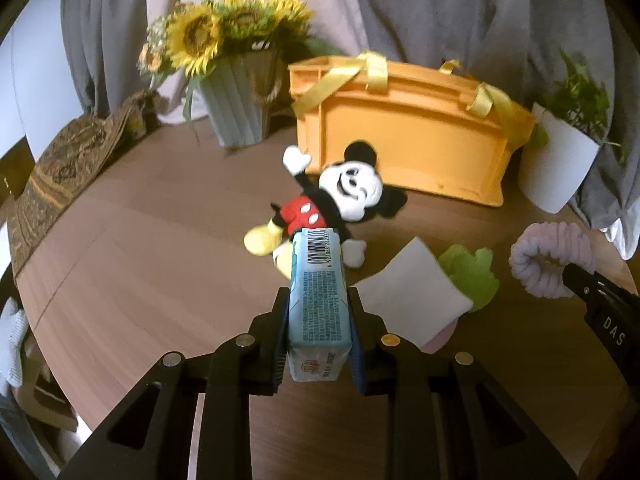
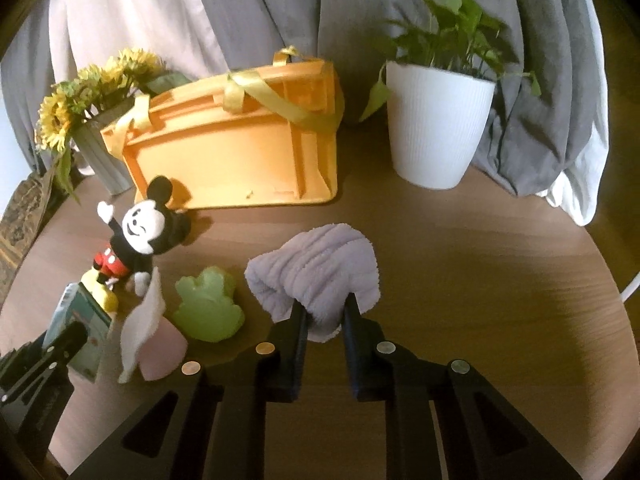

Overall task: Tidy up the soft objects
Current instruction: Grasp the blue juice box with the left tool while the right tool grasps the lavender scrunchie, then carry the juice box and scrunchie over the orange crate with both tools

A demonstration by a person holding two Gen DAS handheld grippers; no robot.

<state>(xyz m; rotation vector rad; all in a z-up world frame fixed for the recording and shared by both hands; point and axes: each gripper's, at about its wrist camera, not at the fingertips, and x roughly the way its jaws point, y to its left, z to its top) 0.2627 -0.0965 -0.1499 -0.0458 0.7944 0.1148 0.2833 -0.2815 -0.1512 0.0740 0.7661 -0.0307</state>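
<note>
The left gripper [image 1: 318,300] has its jaws clenched on a pale blue tissue pack [image 1: 318,296] (barcode end forward), held above the wooden bench [image 1: 140,272] in front of the mouse plush [image 1: 320,204]. The right gripper's [image 2: 323,312] jaws clamp a lavender towel [image 2: 316,268], lifted near the green frog sponge [image 2: 208,308]. An orange basket [image 2: 240,156] stands behind.

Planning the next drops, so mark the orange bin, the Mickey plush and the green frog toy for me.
orange bin [image 2: 240,164]: right wrist view, on its front wall.
Mickey plush [image 1: 352,190]: left wrist view, on its white face.
green frog toy [image 2: 208,308]: right wrist view, on the middle of its body.
</note>
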